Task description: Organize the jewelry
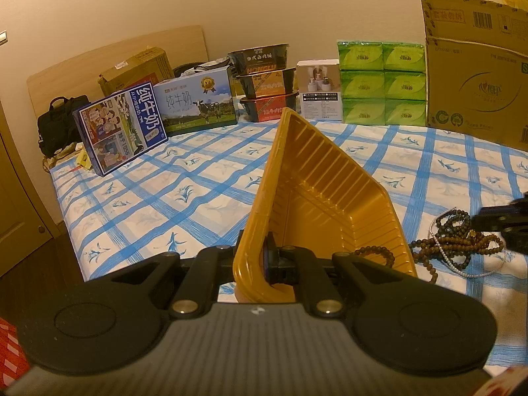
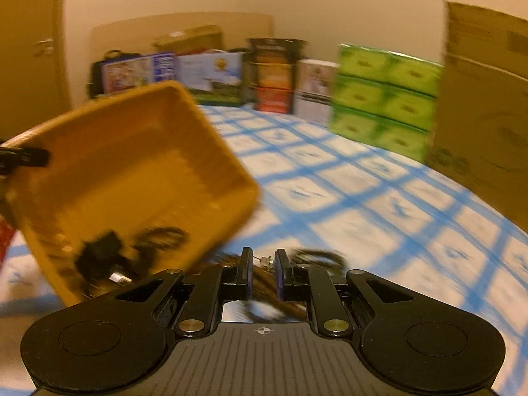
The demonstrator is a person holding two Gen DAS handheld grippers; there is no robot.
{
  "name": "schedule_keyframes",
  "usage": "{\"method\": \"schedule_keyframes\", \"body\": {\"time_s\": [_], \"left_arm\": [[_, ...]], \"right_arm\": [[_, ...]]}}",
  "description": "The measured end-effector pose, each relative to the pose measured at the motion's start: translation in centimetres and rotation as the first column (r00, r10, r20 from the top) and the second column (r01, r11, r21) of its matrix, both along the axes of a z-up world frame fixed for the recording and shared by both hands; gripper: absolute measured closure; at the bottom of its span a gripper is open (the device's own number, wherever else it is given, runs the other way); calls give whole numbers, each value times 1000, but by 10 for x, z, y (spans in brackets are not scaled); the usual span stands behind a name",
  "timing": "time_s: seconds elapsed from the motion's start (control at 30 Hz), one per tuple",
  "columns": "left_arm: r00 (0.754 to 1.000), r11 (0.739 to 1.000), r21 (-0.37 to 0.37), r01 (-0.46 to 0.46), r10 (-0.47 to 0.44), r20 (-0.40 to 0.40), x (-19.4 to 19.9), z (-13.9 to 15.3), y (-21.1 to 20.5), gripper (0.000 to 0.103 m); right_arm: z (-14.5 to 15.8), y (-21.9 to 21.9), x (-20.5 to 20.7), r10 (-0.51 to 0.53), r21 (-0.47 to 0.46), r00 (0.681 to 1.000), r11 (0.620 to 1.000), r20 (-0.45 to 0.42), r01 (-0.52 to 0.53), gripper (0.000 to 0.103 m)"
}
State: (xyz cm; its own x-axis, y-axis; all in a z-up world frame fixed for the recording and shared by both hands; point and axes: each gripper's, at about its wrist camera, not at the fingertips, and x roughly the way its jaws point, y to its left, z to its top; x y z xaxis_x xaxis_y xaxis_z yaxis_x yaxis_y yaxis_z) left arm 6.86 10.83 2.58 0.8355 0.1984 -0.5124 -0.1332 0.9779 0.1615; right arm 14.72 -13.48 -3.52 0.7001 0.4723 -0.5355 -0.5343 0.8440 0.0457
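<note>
Beaded necklaces [image 1: 462, 247] lie heaped on the blue-checked bedsheet [image 1: 184, 178] beside the tilted yellow tray [image 1: 323, 198], its rim clamped by the left gripper [image 1: 264, 260], while the right gripper [image 2: 263, 274] pinches brown bead strands.

Glossy ribbed yellow plastic tray [image 1: 316, 198]; matt printed cloth bed sheet [image 1: 165, 198]; dull brown wooden-looking beads [image 1: 462, 241]; matt black plastic left claw [image 1: 269, 260].

Bed under blue-checked sheet [image 1: 204, 181], bead strands [image 1: 458, 247] heaped at right edge, boxes [image 1: 198, 105] lined along top, tissue packs [image 1: 382, 82] upper right.
</note>
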Motion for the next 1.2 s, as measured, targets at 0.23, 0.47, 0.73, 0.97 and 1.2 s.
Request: {"method": "schedule_keyframes", "body": {"time_s": [0.23,0.47,0.73,0.97,1.2], "left_arm": [[1000,1000,1,1,-1,1,0,0,0,96],[1000,1000,-5,6,-6,4,1,4,0,96],[1000,1000,-6,6,-6,4,2,4,-1,96],[1000,1000,-6,4,-4,3,2,4,-1,96],[1000,1000,-5,5,-5,3,2,4,-1,96]], "right_arm": [[8,57,2,126,24,992,992,15,-127,90],[11,88,-1,196,27,980,980,22,-197,90],[9,102,-1,228,32,974,973,12,-228,90],[9,84,6,202,127,979,972,-19,-198,47],[-5,10,2,17,109,997,994,-78,-9,47]]}}
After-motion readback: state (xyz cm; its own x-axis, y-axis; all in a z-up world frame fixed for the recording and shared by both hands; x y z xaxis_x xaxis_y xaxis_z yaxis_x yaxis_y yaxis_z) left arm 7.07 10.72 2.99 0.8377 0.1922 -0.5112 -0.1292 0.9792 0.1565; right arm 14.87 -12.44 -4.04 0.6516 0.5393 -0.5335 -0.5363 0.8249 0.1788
